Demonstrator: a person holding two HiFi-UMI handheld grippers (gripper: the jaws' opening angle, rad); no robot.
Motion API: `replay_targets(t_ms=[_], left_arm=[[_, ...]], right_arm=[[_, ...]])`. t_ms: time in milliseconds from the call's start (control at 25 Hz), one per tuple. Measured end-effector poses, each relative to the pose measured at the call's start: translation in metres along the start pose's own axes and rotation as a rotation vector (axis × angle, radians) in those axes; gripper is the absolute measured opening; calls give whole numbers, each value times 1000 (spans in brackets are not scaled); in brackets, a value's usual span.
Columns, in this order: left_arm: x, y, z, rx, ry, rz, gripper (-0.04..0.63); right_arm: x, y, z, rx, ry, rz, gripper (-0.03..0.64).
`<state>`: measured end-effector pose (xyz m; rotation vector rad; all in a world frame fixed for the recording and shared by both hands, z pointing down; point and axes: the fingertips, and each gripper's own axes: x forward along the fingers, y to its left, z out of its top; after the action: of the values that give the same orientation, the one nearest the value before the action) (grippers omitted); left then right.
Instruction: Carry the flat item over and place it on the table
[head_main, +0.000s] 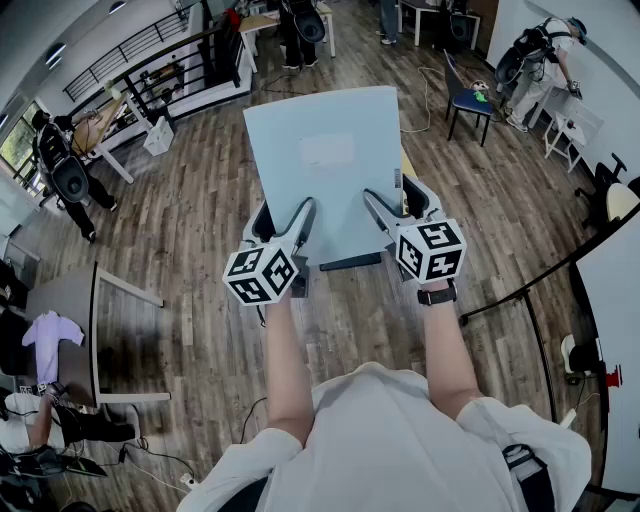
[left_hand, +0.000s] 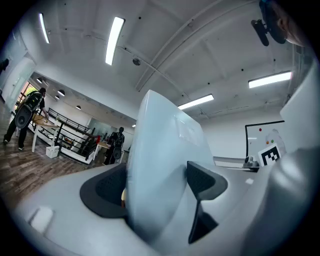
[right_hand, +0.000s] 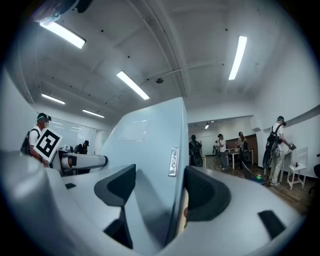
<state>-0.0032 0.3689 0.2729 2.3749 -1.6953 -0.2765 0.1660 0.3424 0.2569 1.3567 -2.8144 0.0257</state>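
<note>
A flat pale blue board (head_main: 325, 170) with a small white label hangs in the air over the wooden floor, long side pointing away from me. My left gripper (head_main: 285, 222) is shut on its near left edge and my right gripper (head_main: 398, 205) on its near right edge. In the left gripper view the board (left_hand: 165, 165) fills the gap between the black pads (left_hand: 202, 180) of the gripper (left_hand: 157, 182). In the right gripper view the board (right_hand: 145, 150) stands edge-on in the gripper (right_hand: 157, 187), with both pads (right_hand: 200, 192) against it.
A grey table (head_main: 65, 300) stands at the left and a white table edge (head_main: 610, 290) at the right. A blue chair (head_main: 468, 100) sits far right. Desks, a railing (head_main: 150, 60) and several people are at the back. Cables lie on the floor.
</note>
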Motion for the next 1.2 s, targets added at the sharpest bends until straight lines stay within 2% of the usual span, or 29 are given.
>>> replay_targets(t_ms=[200, 480, 680, 960, 1200], left_arm=[[-2, 7, -4, -24, 1, 22, 380], [-13, 24, -12, -17, 13, 22, 380], [-7, 43, -12, -21, 12, 24, 380], [59, 66, -14, 12, 23, 39, 380], [156, 105, -14, -1, 2, 65, 380]], right_arm=[[5, 4, -2, -9, 3, 2, 326], [11, 21, -17, 8, 12, 6, 322], [29, 25, -21, 3, 11, 49, 322], [87, -21, -32, 30, 19, 58, 322], [170, -80, -29, -5, 14, 29, 322]])
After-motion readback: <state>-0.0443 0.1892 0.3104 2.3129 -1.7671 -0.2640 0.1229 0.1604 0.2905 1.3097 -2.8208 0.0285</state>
